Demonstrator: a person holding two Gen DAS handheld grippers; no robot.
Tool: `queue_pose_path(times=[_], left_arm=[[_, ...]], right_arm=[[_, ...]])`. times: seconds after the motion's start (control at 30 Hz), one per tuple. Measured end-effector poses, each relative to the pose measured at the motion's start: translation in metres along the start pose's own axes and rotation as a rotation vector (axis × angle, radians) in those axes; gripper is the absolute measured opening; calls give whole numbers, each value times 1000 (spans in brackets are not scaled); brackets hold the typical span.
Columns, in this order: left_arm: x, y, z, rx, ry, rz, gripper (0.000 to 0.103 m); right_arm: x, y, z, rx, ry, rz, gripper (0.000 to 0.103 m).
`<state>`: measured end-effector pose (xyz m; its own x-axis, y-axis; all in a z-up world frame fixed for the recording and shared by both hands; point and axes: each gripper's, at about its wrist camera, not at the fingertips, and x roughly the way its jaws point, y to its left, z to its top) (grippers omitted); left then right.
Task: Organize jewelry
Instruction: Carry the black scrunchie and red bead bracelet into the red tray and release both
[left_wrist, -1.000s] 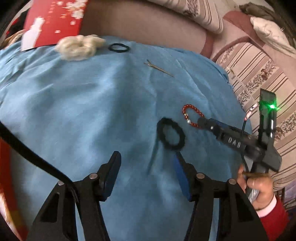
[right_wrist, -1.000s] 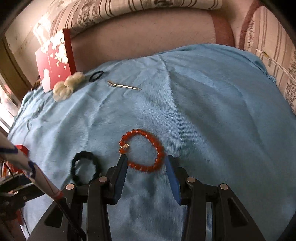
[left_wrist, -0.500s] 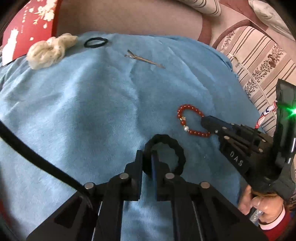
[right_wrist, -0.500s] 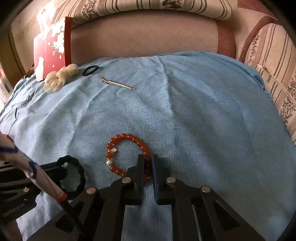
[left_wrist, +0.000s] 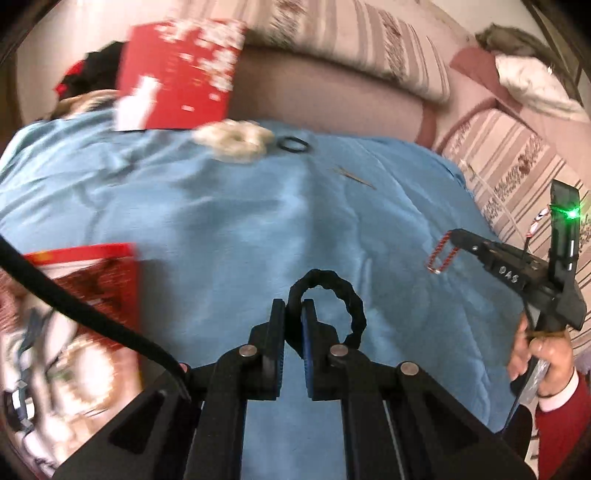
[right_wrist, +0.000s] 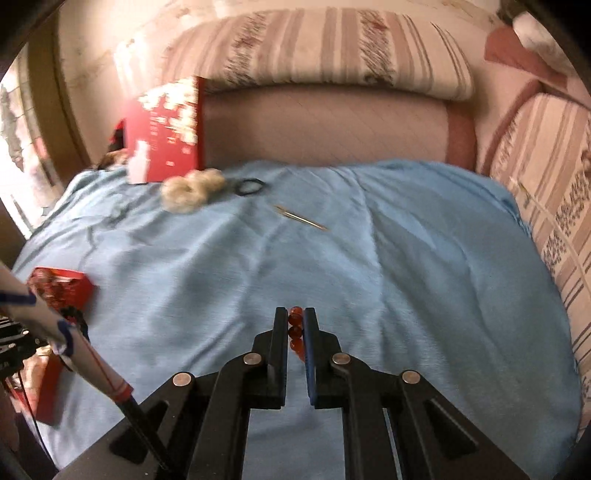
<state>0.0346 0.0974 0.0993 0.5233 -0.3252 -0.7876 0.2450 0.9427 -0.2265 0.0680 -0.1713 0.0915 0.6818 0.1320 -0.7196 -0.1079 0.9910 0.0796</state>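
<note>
My left gripper (left_wrist: 293, 314) is shut on a black braided hair ring (left_wrist: 347, 302) and holds it above the blue cloth (left_wrist: 240, 229). My right gripper (right_wrist: 295, 325) is shut on a red bead bracelet (right_wrist: 295, 330), lifted off the cloth; in the left wrist view the bracelet (left_wrist: 441, 254) hangs from the right gripper (left_wrist: 458, 236). A cream scrunchie (left_wrist: 234, 140), a thin black hair tie (left_wrist: 293, 144) and a metal hair clip (left_wrist: 354, 177) lie at the far side of the cloth.
A red open box (left_wrist: 77, 306) sits at the left edge of the cloth; it also shows in the right wrist view (right_wrist: 61, 288). A red card (left_wrist: 177, 74) leans on the sofa back. Striped cushions (right_wrist: 546, 206) border the right.
Both grippers, shut on their items half a second ago, have lifted the black ring and the red bracelet off the cloth. The views have swung left, showing the red box.
</note>
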Motion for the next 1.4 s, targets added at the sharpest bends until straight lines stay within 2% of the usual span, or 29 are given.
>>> queue_pose_path(times=[0.2, 0.3, 0.43, 0.63, 0.9, 1.07, 1.2, 1.4], left_arm=[[-62, 71, -22, -62, -63, 107, 8], [-83, 117, -33, -137, -75, 156, 8], [-100, 166, -46, -225, -83, 202, 8], [-98, 225, -57, -320, -65, 246, 8], [-93, 278, -60, -415, -52, 260, 8], [-89, 299, -59, -452, -42, 271, 8], [-82, 314, -62, -490, -27, 274, 8], [-77, 330, -66, -516, -18, 291, 8]], right_arm=[[-27, 61, 9, -69, -31, 87, 8], [-35, 100, 12, -116, -33, 141, 8], [-36, 157, 11, -181, -21, 208, 8], [-28, 246, 4, -281, 17, 305, 8], [-8, 351, -6, -406, 52, 402, 8], [14, 389, 3, -421, 64, 415, 8], [47, 414, 13, -410, 86, 398, 8], [85, 424, 23, -368, 121, 365, 9]])
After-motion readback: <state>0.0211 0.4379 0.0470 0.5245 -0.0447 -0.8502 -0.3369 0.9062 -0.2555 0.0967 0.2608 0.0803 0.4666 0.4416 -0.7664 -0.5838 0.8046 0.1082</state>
